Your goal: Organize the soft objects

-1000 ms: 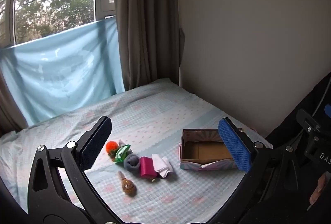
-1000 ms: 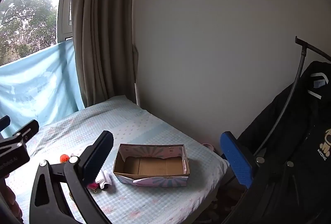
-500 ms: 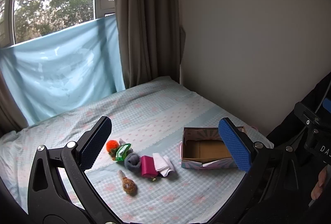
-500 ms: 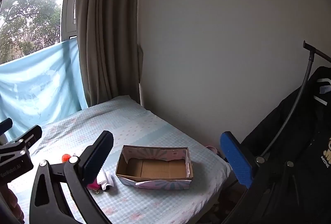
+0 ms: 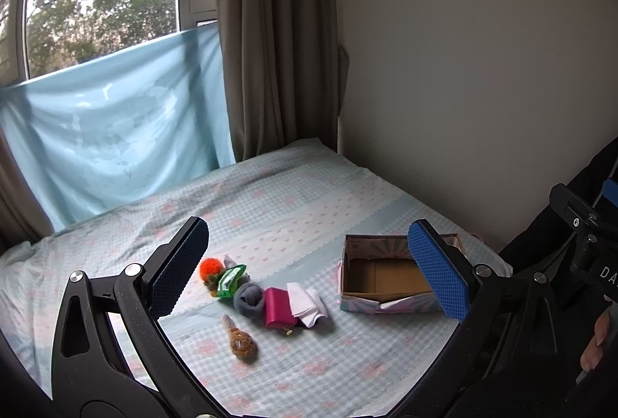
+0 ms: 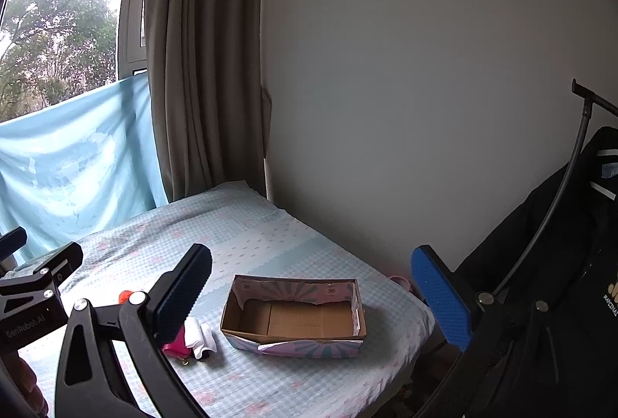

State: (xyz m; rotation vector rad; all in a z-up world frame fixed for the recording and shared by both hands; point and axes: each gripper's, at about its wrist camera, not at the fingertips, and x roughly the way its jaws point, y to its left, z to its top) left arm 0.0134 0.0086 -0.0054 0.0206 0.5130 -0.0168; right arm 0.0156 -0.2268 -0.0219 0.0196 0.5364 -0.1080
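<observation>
Through the left wrist camera I see my left gripper held above the bed, its two blue-padded fingers spread wide with nothing between them. Below it, on the checked sheet, the soft things lie in a short row: an orange pompom at the far left, a green packet touching it, then a grey sock roll, a pink pouch and a white folded cloth, each pressed against the next. A small brown plush toy lies alone, just in front of the row. The open cardboard box sits to the right of the row, apart from it, with only its bare floor showing inside. At the right edge I see part of my right gripper's body and a hand below it.

Through the right wrist camera my right gripper is also released, fingers wide apart and holding nothing. The box lies straight ahead between the fingers, near the bed's right edge. To its left I can make out the white cloth and the pink pouch, partly hidden behind my left finger, with a sliver of the orange pompom further back. A dark jacket hangs at the right, and a brown curtain hangs beside the window.
</observation>
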